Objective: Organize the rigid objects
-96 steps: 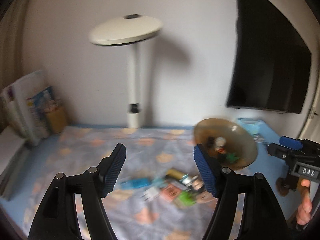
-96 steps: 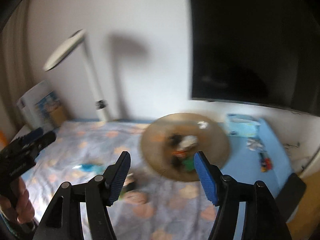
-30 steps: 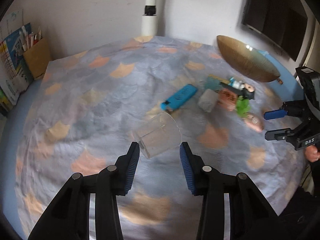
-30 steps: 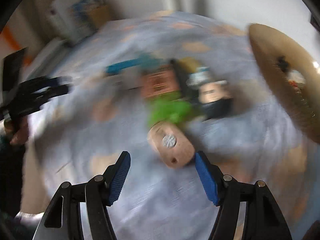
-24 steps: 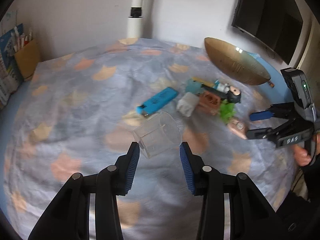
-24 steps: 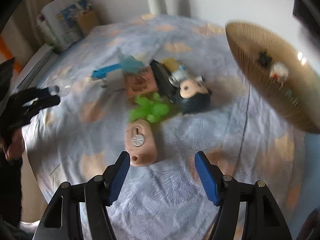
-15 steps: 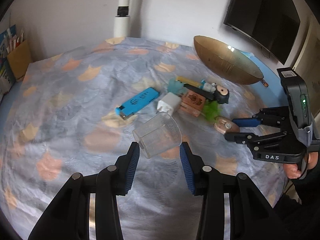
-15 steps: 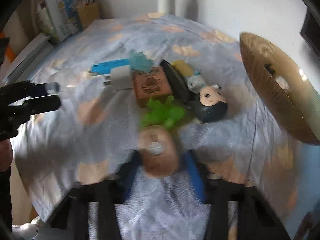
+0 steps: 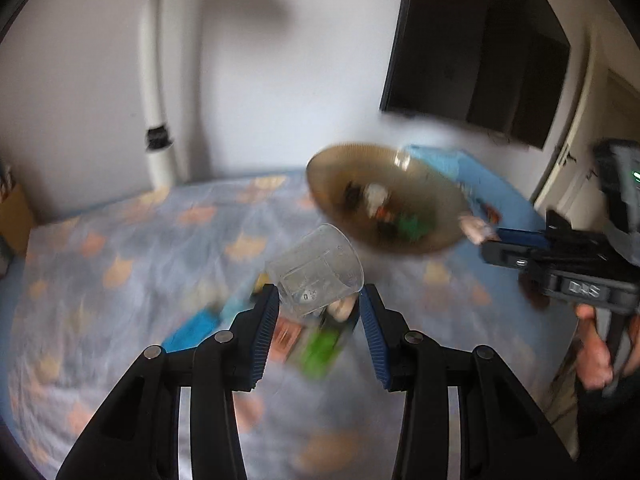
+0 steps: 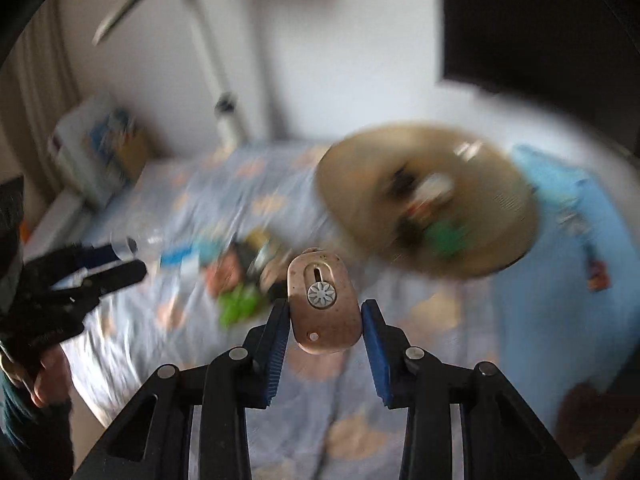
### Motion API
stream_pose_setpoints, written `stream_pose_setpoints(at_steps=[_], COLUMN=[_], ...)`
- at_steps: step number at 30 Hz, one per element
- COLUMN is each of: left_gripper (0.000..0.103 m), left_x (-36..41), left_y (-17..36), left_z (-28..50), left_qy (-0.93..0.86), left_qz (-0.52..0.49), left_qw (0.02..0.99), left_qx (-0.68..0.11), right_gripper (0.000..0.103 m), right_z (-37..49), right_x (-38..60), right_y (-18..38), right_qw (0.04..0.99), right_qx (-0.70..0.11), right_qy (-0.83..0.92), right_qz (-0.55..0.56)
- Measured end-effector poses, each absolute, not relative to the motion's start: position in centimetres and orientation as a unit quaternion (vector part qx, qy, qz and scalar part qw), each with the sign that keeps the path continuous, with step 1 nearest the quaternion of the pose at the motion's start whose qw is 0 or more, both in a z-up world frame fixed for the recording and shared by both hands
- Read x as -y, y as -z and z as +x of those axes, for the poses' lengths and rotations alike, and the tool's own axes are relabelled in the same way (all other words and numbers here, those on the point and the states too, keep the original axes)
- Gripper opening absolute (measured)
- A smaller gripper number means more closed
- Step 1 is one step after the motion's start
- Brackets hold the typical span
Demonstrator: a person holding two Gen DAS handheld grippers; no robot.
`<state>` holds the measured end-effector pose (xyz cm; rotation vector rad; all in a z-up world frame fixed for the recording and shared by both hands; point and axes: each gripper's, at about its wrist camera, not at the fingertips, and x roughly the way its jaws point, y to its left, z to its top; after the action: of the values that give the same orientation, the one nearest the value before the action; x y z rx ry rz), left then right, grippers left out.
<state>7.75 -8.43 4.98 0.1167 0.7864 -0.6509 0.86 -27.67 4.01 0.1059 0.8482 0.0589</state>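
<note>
Item one: your left claw (image 9: 320,312) grips a clear measuring cup (image 9: 316,270) by its lower end, held above the table. Item two: your right claw (image 10: 324,320), jaws just closed, clamps a tan oval piece (image 10: 322,306). Destination, likely: the ribbed bowl (image 9: 432,196) behind the remaining pile (image 10: 236,276). Risk: the slick, tapered cup may squirt free, and both claws converging on the bowl could collide.

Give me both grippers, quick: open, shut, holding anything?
Left gripper: shut on the clear plastic cup.
Right gripper: jaws just closed, shut on the pinkish oval case.
</note>
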Motion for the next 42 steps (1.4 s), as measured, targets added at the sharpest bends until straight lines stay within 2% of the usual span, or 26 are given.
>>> stream_pose_setpoints(at_steps=[3, 7, 15, 19, 21, 22, 26, 28, 29, 33, 35, 40, 42], left_gripper=[0.039, 0.039, 0.039, 0.040, 0.051, 0.060, 0.062, 0.062, 0.062, 0.063, 0.063, 0.063, 0.063], left_x=[12.5, 17.8, 23.4, 23.9, 24.0, 23.7, 21.3, 18.8, 17.7, 12.9, 10.8, 3.7, 1.4], left_y=[-6.3, -6.8, -0.9, -0.5, -0.8, -1.1, -3.0, -4.3, -4.8, -6.8, -7.2, -8.1, -8.1], left_z=[9.4, 10.6, 12.3, 13.3, 13.9, 13.9, 12.5, 11.0, 10.2, 5.0, 3.0, -1.2, -2.2], left_qy=[0.334, 0.350, 0.350, 0.344, 0.339, 0.333, 0.328, 0.316, 0.312, 0.268, 0.214, 0.206, 0.184], left_qz=[0.048, 0.054, 0.093, 0.089, 0.090, 0.088, 0.072, 0.054, 0.044, 0.033, 0.040, -0.059, -0.070], left_qw=[0.863, 0.861, 0.834, 0.841, 0.843, 0.845, 0.856, 0.863, 0.866, 0.889, 0.896, 0.891, 0.897], left_qx=[-0.375, -0.364, -0.416, -0.408, -0.408, -0.409, -0.394, -0.392, -0.389, -0.370, -0.388, -0.399, -0.397], right_gripper=[0.036, 0.036, 0.036, 0.036, 0.037, 0.040, 0.043, 0.059, 0.061, 0.062, 0.062, 0.062, 0.062], right_z=[0.6, 1.0, 5.2, 6.5, 7.1, 7.4, 6.1, 4.6, 3.7, -1.0, -2.8, -7.1, -8.7], right_x=[30.3, 33.3, 37.9, 38.7, 39.1, 39.3, 40.0, 39.9, 39.8, 37.9, 36.4, 32.3, 30.8], right_y=[-7.9, -10.1, -4.9, -3.4, -3.1, -3.0, -4.5, -5.4, -5.8, -6.7, -7.0, -8.3, -9.2], right_qw=[0.926, 0.934, 0.899, 0.889, 0.888, 0.886, 0.890, 0.895, 0.896, 0.898, 0.901, 0.903, 0.909], right_qx=[-0.371, -0.339, -0.404, -0.425, -0.429, -0.434, -0.419, -0.404, -0.397, -0.381, -0.376, -0.381, -0.374], right_qy=[0.012, 0.042, 0.083, 0.082, 0.081, 0.089, 0.095, 0.092, 0.091, 0.062, 0.056, 0.041, 0.036], right_qz=[0.068, 0.107, 0.146, 0.146, 0.146, 0.140, 0.151, 0.166, 0.175, 0.213, 0.209, 0.196, 0.183])
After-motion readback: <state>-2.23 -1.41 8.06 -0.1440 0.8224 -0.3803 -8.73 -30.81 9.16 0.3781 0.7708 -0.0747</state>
